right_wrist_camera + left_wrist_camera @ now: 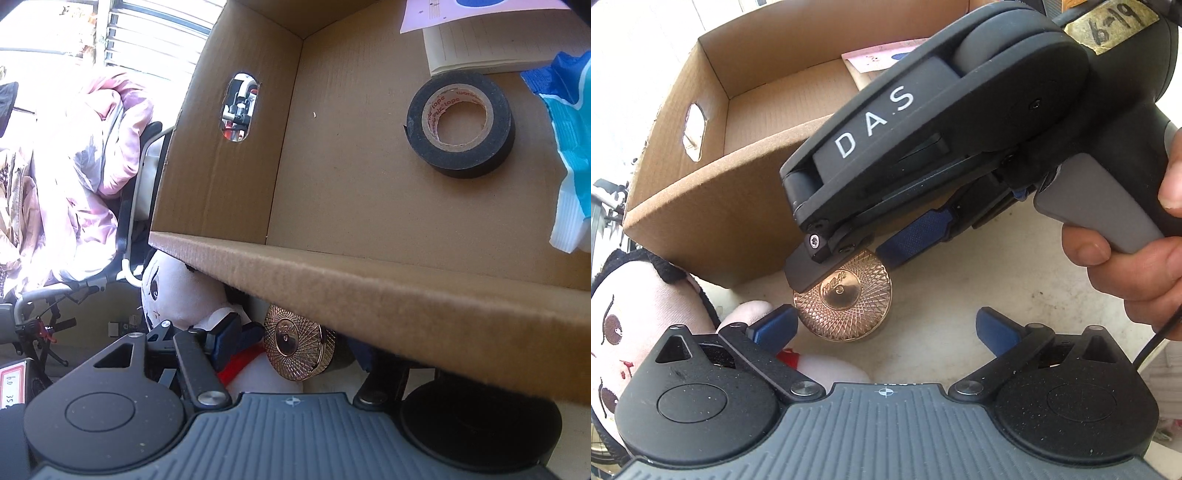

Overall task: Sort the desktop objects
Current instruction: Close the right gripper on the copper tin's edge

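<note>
Pale tabletop (942,295), cardboard box (713,221), copper-lidded jar (846,306) just beside it, plush toy (646,314) alongside.

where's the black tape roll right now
In the right wrist view the black tape roll lies flat on the floor of the cardboard box, toward its right side, just below the notepad and beside the blue-and-white packet.

The left claw (884,325) points steeply down, its blue fingers (774,323) spread wide with nothing pressed between them. A hand (1126,258) grips the right claw (868,264), jaws partly apart.
</note>
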Tool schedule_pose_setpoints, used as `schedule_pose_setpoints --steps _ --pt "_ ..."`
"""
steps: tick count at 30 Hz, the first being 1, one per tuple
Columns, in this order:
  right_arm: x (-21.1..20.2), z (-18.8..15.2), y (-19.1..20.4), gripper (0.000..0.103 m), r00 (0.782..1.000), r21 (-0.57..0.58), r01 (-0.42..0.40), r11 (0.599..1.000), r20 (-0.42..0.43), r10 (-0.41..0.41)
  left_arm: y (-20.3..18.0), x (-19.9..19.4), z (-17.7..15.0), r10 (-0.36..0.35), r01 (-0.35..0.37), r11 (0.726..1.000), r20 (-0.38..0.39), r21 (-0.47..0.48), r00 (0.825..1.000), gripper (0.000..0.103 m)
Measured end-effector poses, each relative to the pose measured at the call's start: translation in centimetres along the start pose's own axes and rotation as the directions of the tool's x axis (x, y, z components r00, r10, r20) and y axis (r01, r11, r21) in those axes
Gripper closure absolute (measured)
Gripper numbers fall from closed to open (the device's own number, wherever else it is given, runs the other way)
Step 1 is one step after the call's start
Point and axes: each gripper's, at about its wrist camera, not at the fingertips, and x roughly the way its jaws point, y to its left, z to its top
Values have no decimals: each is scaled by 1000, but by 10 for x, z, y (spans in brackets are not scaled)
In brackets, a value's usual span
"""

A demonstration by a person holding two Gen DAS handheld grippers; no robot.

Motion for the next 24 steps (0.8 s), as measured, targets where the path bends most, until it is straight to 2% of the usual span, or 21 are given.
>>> schedule_pose_setpoints --steps 14,24 --pt "-28 -23 -11 38 994 46 113 993 4 -113 -21 -12 -8 -106 104 994 54 44 993 1" --pt "-59 -44 -15 38 976 85 212 974 38 -216 -46 -19 -12 -224 217 973 108 72 969 3"
